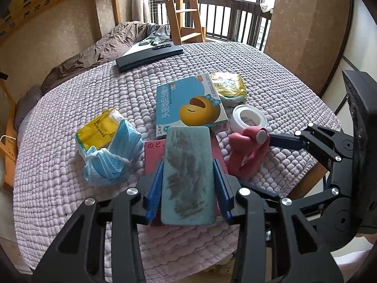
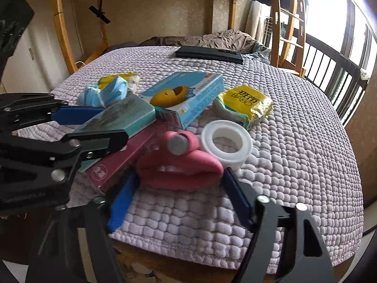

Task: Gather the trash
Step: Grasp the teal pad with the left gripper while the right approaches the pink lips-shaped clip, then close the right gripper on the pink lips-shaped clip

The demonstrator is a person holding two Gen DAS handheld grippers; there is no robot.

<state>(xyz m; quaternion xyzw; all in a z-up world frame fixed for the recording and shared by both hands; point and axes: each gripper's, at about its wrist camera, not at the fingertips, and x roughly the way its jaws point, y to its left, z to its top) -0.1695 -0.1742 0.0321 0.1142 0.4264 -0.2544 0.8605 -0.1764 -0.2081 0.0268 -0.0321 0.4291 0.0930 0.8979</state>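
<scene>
My left gripper (image 1: 188, 172) is shut on a teal flat box (image 1: 187, 174), its blue fingers pressing both long sides; the box lies over a dark red box (image 1: 153, 153). The left gripper and teal box (image 2: 122, 118) also show in the right wrist view. My right gripper (image 2: 176, 188) is open, its blue fingers straddling a pink lip-shaped object (image 2: 181, 165) on the quilt. The pink object (image 1: 247, 151) also shows in the left wrist view. Blue face masks (image 1: 110, 158), a yellow tissue pack (image 1: 99, 129) and a second yellow pack (image 2: 245, 106) lie nearby.
A blue medicine box with a yellow cartoon (image 1: 190, 103), a white ring (image 2: 226, 141), and a black laptop (image 1: 148, 54) lie on the purple quilted cover (image 1: 282, 89). A brown duvet, a wooden bunk frame and a ladder stand behind. The quilt's edge is close below the grippers.
</scene>
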